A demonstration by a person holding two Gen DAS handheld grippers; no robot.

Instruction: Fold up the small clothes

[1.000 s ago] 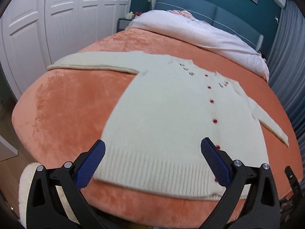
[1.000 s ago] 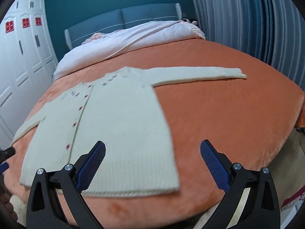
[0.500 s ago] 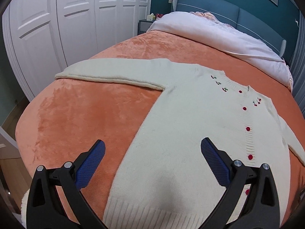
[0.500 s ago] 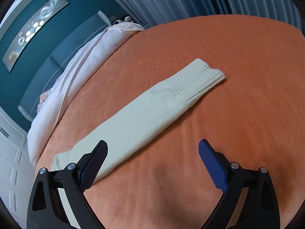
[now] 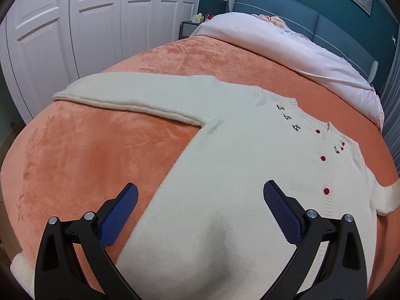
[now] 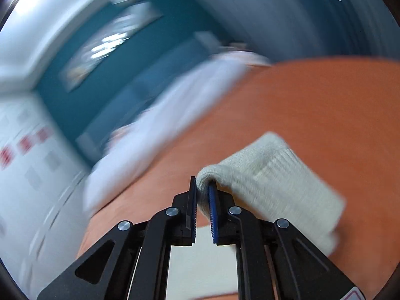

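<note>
- Cream knit cardigan (image 5: pixel 225 155) lies flat, front up, on the bed's orange plush blanket (image 5: pixel 82 155), red buttons (image 5: pixel 326 190) running down its placket and small cherry motifs (image 5: pixel 287 117) near the neckline.
- Its left-side sleeve (image 5: pixel 130 95) stretches straight out toward the white wardrobe doors (image 5: pixel 75 25).
- The left hand-held gripper (image 5: pixel 200 200) hovers over the cardigan's lower body with its blue-padded fingers (image 5: pixel 122 215) spread wide, holding nothing.
- At the right edge of the left wrist view, the other sleeve (image 5: pixel 388 197) curls up off the blanket.
- The right wrist view is blurred by motion. The right hand-held gripper (image 6: pixel 203 187) has its jaws nearly closed, pinching a fold of that sleeve's ribbed cuff (image 6: pixel 275 175), which bunches up and drapes to the right above the blanket.
- A pale quilt (image 5: pixel 287 47) lies across the far end of the bed before the blue headboard (image 5: pixel 325 22); a bedside stand (image 5: pixel 188 28) sits far left of it.
</note>
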